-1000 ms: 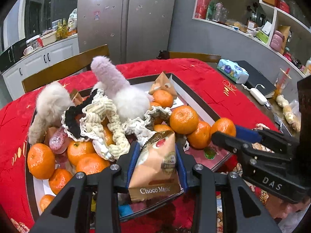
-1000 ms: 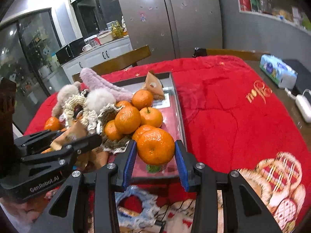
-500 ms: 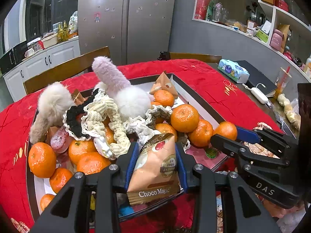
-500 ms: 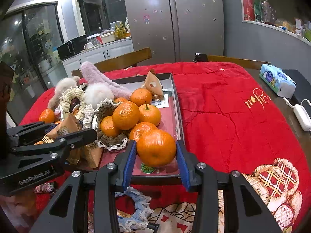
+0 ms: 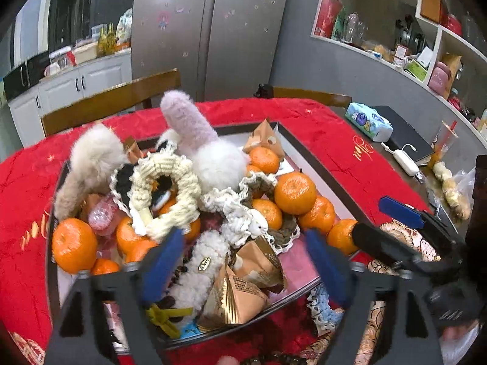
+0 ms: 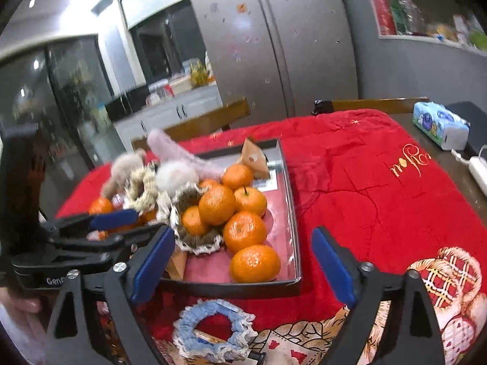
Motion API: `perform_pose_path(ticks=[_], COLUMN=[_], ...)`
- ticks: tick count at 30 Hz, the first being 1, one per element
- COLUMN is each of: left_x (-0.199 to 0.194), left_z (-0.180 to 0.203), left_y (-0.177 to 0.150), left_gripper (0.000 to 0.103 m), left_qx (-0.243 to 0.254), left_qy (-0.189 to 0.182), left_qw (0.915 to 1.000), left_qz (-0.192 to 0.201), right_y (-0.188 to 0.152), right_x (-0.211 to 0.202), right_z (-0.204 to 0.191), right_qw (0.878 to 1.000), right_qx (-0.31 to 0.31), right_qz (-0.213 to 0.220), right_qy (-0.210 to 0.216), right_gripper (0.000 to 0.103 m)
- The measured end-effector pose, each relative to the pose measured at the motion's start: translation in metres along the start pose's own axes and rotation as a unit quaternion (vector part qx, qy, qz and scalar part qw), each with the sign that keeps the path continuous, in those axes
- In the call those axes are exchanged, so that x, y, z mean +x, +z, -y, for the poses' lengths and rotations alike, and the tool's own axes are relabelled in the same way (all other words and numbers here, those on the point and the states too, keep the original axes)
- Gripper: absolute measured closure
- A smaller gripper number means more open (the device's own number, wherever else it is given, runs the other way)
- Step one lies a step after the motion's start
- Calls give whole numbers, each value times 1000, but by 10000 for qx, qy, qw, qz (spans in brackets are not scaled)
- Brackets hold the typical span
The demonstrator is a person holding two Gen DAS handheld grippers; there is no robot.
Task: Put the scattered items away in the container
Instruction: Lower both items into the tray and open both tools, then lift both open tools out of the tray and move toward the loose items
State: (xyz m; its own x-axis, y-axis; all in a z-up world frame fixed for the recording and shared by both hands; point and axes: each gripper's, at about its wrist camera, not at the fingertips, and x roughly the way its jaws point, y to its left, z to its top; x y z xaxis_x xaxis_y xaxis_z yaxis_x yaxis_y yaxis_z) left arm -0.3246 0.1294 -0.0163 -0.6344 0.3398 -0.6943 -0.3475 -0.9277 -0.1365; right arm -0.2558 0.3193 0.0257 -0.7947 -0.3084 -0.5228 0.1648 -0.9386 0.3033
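Observation:
A dark-rimmed tray (image 5: pixel 307 155) (image 6: pixel 292 200) on the red tablecloth holds several mandarins, scrunchies, fluffy hair ties and snack packets. My left gripper (image 5: pixel 243 261) is open and empty above the tray's near edge, over a tan Choco Magic packet (image 5: pixel 234 295) that lies in the tray. My right gripper (image 6: pixel 240 261) is open and empty; a mandarin (image 6: pixel 255 263) sits in the tray's near right corner between its fingers. A blue scrunchie (image 6: pixel 213 328) lies on the cloth just outside the tray's near edge.
A tissue pack (image 5: pixel 368 121) (image 6: pixel 441 124), a dark notebook (image 5: pixel 404 140) and a white charger (image 5: pixel 403 161) lie at the table's right. Wooden chairs (image 5: pixel 112 97) stand behind the table. The right gripper shows in the left wrist view (image 5: pixel 404 222).
Both grippers have opened. The left let go of the Choco Magic packet, which now lies in the tray. The right let go of the mandarin, now resting in the tray's corner.

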Motion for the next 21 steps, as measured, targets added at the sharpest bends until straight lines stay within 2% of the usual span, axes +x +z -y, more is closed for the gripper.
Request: perform_pose_path(ticks=[2, 7, 11, 16, 21], left_x=[-4, -6, -10, -13, -20], left_z=[2, 6, -4, -18, -29], left_y=[-1, -8, -12, -8, -3], left_gripper=[0, 0, 0, 0, 0], left_qx=[122, 305, 214, 18, -107], left_qy=[88, 192, 228, 168, 196], left_qw=[9999, 9993, 9994, 9995, 9991], left_qz=[59, 96, 122, 255, 367], right_y=[0, -4, -10, -18, -21], right_x=[-7, -13, -13, -10, -16], right_z=[7, 14, 17, 17, 20], right_qw=[9994, 9980, 9979, 9987, 9981], right_qx=[286, 499, 538, 445, 539], right_qz=[170, 375, 345, 101, 136], right_qy=[52, -14, 84, 223, 252], right_gripper=[4, 3, 3, 3, 0])
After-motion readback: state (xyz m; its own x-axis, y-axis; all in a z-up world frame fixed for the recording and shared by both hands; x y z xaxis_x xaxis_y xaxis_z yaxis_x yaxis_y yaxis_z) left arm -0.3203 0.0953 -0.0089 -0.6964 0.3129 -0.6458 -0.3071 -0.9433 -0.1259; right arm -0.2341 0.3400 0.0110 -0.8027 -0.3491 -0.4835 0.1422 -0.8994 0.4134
